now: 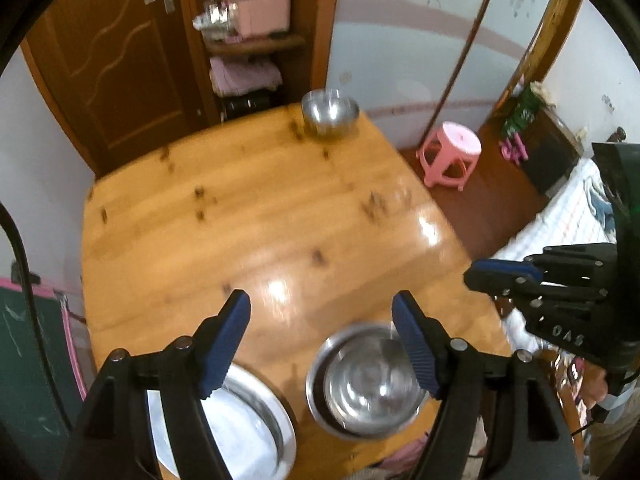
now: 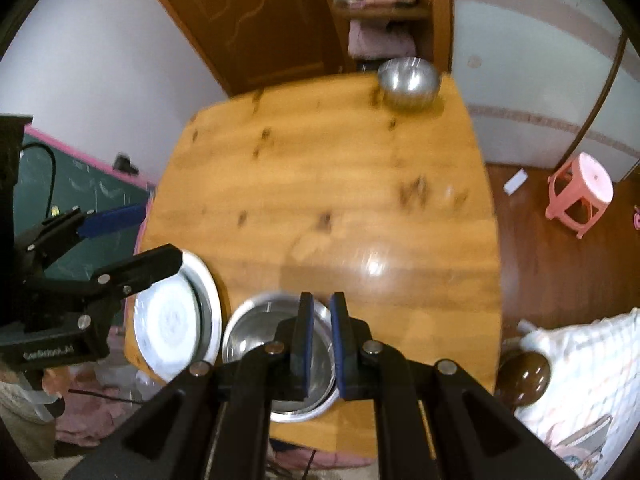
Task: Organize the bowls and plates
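The steel bowl sits nested in another at the near edge of the wooden table, just beside the plate stack, with a lone bowl at the far corner. The left gripper hangs spread and empty above them, and the right gripper is pressed together on nothing. The nested bowls sit so near the edge that a careless reach could knock them off, and the far bowl could slip from its corner.

Wooden desk spreads ahead of the tool, glare on its top. Past its far edge, a brown door and a shelf holding pink items. Off right, 1 pink stool on the floor; a green chalkboard at left.
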Demonstrator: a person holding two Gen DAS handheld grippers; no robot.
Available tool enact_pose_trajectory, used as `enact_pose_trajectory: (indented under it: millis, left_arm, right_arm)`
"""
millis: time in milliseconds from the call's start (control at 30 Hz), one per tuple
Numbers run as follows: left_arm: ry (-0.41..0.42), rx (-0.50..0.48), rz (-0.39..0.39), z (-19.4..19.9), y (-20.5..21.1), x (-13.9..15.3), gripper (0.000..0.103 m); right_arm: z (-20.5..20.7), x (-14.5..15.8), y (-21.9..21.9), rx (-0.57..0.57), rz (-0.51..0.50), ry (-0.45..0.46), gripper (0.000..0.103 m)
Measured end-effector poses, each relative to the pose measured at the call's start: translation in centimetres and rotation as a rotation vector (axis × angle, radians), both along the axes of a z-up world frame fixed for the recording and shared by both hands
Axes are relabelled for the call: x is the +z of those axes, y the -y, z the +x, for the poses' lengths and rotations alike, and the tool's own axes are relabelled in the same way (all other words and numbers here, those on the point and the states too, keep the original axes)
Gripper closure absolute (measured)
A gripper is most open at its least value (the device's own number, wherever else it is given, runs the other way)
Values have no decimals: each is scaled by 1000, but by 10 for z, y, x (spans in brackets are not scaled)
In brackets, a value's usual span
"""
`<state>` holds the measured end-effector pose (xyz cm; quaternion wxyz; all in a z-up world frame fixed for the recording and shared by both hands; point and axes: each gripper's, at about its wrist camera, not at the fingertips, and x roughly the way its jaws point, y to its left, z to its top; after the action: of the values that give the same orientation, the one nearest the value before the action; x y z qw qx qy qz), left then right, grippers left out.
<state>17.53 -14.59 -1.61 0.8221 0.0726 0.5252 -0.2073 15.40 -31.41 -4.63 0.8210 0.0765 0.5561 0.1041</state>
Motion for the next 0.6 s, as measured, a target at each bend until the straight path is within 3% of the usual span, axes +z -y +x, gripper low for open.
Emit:
enact_pose_trajectory:
  millis: [200,267,333,467,600]
  left_arm:
    - [152,33,3,48,17,50,20]
    - [181,38,0,65,24,61,20]
    - [205,52,-3,87,30,71,20]
    - [226,91,-25,131,38,81,20]
    - [240,137,-36,174,45,74,19]
  right_arm:
    - [41,47,31,-44,25,94,93]
    - [58,58,40,-62,27,119,77]
    - [76,68,49,-86,18,148,69]
    - [110,76,65,-113,21,159,69]
    - [145,71,82,-142,17,149,69]
